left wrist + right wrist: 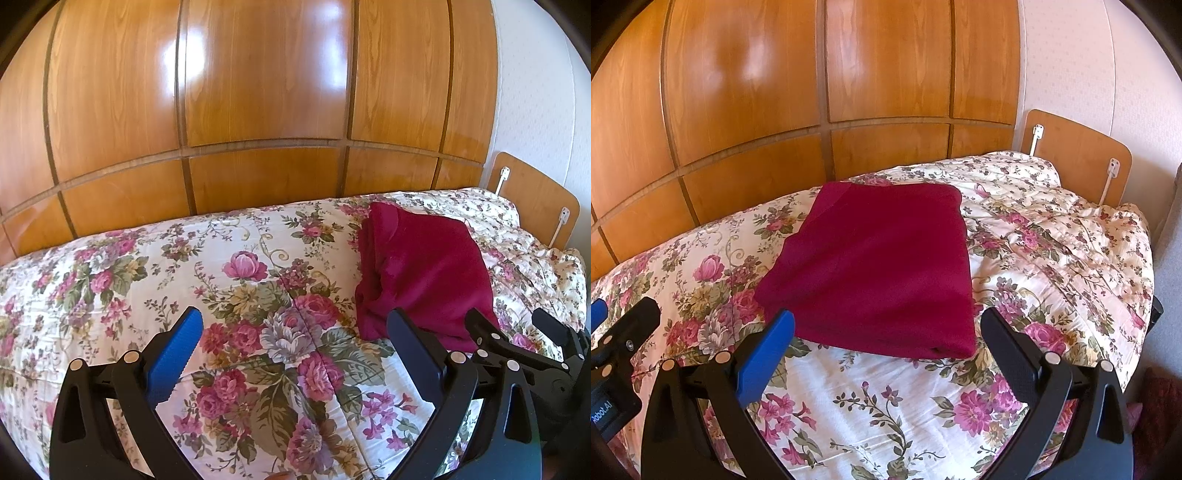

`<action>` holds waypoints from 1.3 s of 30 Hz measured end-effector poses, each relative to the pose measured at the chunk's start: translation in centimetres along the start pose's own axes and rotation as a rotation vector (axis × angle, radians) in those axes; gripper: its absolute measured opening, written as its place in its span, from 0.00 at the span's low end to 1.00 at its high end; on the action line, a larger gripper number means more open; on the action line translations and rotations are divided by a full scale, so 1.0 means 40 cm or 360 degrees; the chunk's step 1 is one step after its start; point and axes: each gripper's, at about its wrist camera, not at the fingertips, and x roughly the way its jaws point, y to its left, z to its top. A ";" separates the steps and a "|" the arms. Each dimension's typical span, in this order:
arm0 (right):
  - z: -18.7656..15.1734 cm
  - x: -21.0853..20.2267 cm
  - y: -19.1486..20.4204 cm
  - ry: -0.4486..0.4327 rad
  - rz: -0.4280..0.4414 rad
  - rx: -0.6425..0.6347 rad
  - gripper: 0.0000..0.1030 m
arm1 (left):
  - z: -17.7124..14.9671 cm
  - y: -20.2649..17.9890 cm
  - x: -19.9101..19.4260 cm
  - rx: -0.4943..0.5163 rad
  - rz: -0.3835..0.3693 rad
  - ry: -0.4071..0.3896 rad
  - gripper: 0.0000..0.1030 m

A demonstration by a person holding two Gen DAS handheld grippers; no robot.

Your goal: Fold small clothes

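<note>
While the garment point(882, 266) lies folded on the bed point(886, 406), both grippers, left point(295, 354) and right point(886, 350), hover just short of it, jaws open and empty; judge the fold complete, or square its near edge.

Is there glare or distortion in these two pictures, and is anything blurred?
Left wrist view: bright glare patches on the wooden wardrobe, whose panel lines bulge from fisheye distortion; dark corners. Right wrist view: softer glare, same curving; the red garment and floral bedspread look sharp.
</note>
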 end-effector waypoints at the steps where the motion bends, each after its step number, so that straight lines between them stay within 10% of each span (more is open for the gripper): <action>1: 0.000 -0.001 0.000 0.0003 0.0001 0.0000 0.98 | -0.001 0.001 0.002 0.0001 0.0003 0.0004 0.96; 39: -0.005 0.016 0.009 0.0028 0.0023 -0.0022 0.98 | -0.013 0.016 0.000 -0.0018 0.0016 0.0006 0.96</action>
